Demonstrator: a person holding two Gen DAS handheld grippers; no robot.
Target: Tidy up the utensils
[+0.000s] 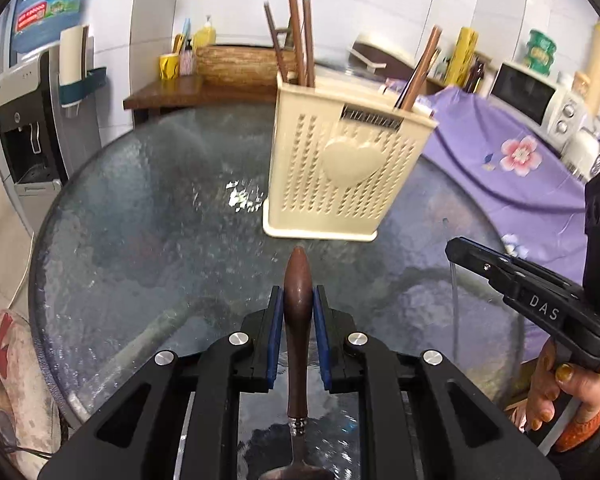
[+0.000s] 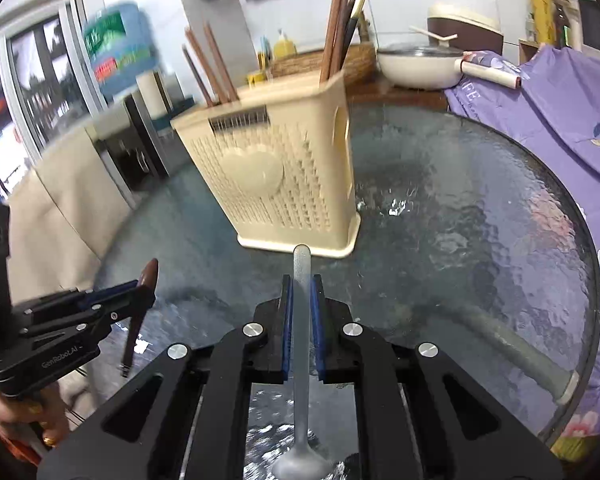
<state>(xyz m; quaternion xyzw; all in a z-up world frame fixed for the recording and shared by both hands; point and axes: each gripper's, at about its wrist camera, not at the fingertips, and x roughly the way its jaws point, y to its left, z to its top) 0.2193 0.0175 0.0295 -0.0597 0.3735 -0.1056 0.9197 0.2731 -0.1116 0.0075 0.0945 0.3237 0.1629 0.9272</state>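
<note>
My left gripper (image 1: 297, 300) is shut on the dark wooden handle of a spoon (image 1: 297, 320), handle tip pointing forward, bowl hanging below the jaws. My right gripper (image 2: 301, 292) is shut on a pale translucent spoon (image 2: 301, 340), held the same way. Both are lifted off the round glass table (image 1: 139, 220). A cream perforated utensil holder (image 1: 340, 176) with a heart on its front stands just ahead, with brown chopsticks (image 1: 300, 40) upright in it. In the right wrist view the holder (image 2: 275, 176) is ahead to the left, and the left gripper (image 2: 139, 284) with its wooden spoon (image 2: 133, 332) is at lower left.
A purple flowered cloth (image 1: 500, 152) covers a surface right of the table. A water dispenser (image 1: 23, 120) stands at the left, a microwave (image 1: 528, 96) at the back right. A white pot (image 2: 420, 64) sits behind the table. A hand (image 1: 560, 392) grips the right gripper's handle.
</note>
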